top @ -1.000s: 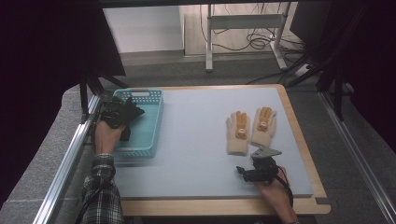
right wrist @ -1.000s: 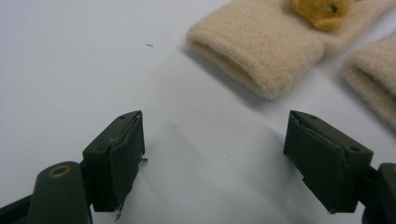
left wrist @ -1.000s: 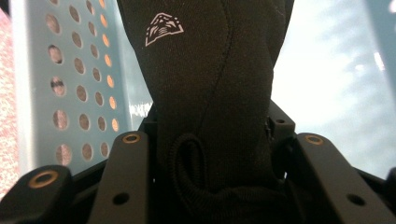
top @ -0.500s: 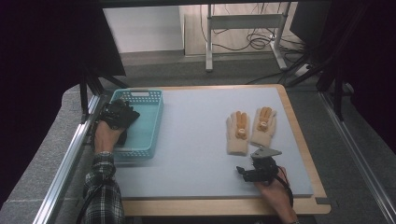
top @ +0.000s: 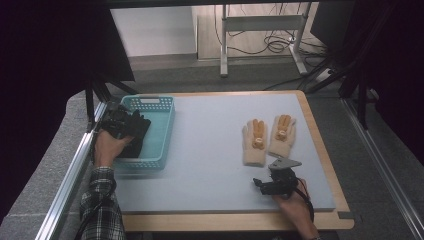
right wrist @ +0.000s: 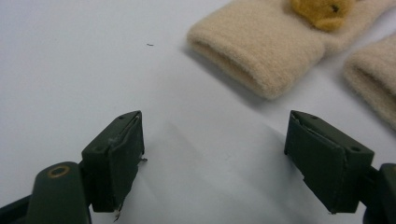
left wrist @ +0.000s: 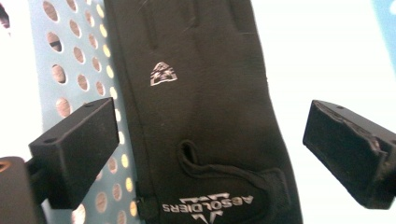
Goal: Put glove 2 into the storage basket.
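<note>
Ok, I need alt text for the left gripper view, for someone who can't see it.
A black fabric glove with a silver logo and lettering lies in a teal perforated plastic basket, directly ahead of the left gripper. The gripper's two black jaws have just been opening and now stand wide apart on either side of the glove, not pressing on it.

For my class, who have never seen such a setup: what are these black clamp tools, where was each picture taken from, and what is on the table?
A person holds a two-jaw gripper in each hand. The high view looks down from above; the other two come from cameras riding on the grippers. The left gripper is over a turquoise basket at the table's left. Its jaws have just been opening and now stand wide, with a black glove lying loose below them, released. The right gripper rests open near the front edge, holding nothing. Ahead of it a pair of beige knitted gloves with orange trim lies flat on the grey-blue mat.
</note>
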A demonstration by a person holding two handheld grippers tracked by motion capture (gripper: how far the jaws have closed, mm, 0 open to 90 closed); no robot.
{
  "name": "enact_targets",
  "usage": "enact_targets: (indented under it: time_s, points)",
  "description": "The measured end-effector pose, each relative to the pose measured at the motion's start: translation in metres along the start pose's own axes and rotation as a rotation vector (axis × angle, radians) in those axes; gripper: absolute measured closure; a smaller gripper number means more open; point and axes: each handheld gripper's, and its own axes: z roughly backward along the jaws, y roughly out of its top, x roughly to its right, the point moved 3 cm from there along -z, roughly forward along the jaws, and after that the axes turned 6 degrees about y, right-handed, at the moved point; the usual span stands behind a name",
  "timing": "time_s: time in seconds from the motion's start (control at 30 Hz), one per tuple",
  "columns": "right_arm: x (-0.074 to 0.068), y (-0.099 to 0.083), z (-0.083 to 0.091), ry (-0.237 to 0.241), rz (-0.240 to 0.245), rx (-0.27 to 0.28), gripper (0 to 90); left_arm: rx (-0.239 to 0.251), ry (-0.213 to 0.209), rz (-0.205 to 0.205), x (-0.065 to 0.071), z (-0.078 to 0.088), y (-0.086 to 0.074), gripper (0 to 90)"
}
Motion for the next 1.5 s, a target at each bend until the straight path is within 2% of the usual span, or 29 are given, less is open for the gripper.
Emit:
enact_targets:
  time_s: [0.1,0.3,0.43,0.63,0.83,0.93,1.03,1.13,1.3,1.5]
  points:
    - [0.000,0.000,0.000,0.000,0.000,0.000,19.6,0.045,-0.036,0.011,0.002,0.007,-0.002,2.8]
    - [0.000,0.000,0.000,0.000,0.000,0.000,19.7,0.133,-0.101,0.003,0.013,0.018,-0.007,1.7]
    - [0.000,0.000,0.000,0.000,0.000,0.000,19.6,0.187,-0.126,-0.022,0.025,0.027,-0.008,0.8]
    - [0.000,0.000,0.000,0.000,0.000,0.000,19.6,0.241,-0.179,-0.069,0.044,0.039,-0.010,0.7]
    - [0.000,0.000,0.000,0.002,-0.001,-0.001,19.7,0.304,-0.200,-0.126,0.061,0.047,-0.014,0.9]
    - [0.000,0.000,0.000,0.002,-0.001,-0.004,19.6,0.320,-0.203,-0.159,0.070,0.053,-0.017,1.0]
    - [0.000,0.000,0.000,0.000,0.000,-0.008,19.6,0.340,-0.226,-0.178,0.080,0.059,-0.020,1.0]
    - [0.000,0.000,0.000,0.000,-0.001,-0.010,19.6,0.360,-0.252,-0.187,0.091,0.065,-0.022,1.0]
    - [0.000,0.001,-0.001,0.002,0.000,-0.010,19.9,0.399,-0.263,-0.222,0.113,0.073,-0.028,0.9]
    - [0.000,0.000,-0.001,0.005,-0.003,-0.008,20.0,0.435,-0.321,-0.255,0.141,0.075,-0.036,0.6]
